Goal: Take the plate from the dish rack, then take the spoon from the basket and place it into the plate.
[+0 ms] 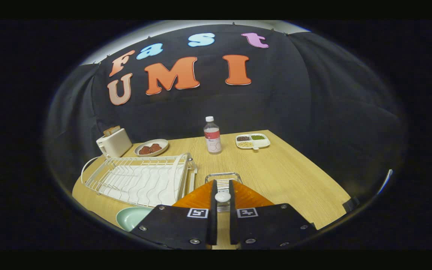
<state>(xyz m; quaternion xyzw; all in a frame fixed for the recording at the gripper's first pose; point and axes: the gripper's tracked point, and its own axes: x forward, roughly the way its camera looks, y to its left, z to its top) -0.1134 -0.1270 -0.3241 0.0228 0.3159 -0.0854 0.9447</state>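
Ahead, gripper fingers clamp a spoon over an orange basket. Beside them sits an empty dish rack, a green plate nearer; bottle beyond.

Booth lit evenly from overhead; wooden table bright, backdrop cloth dark. Pale light strip along top of cloth. Shadows soft & short, e.g. under bottle. Slight sheen on dish rack wires. Strong fisheye: table edges bow, periphery dims. Centre fairly sharp; gripper fingers nearest lens soft. Overall low res.
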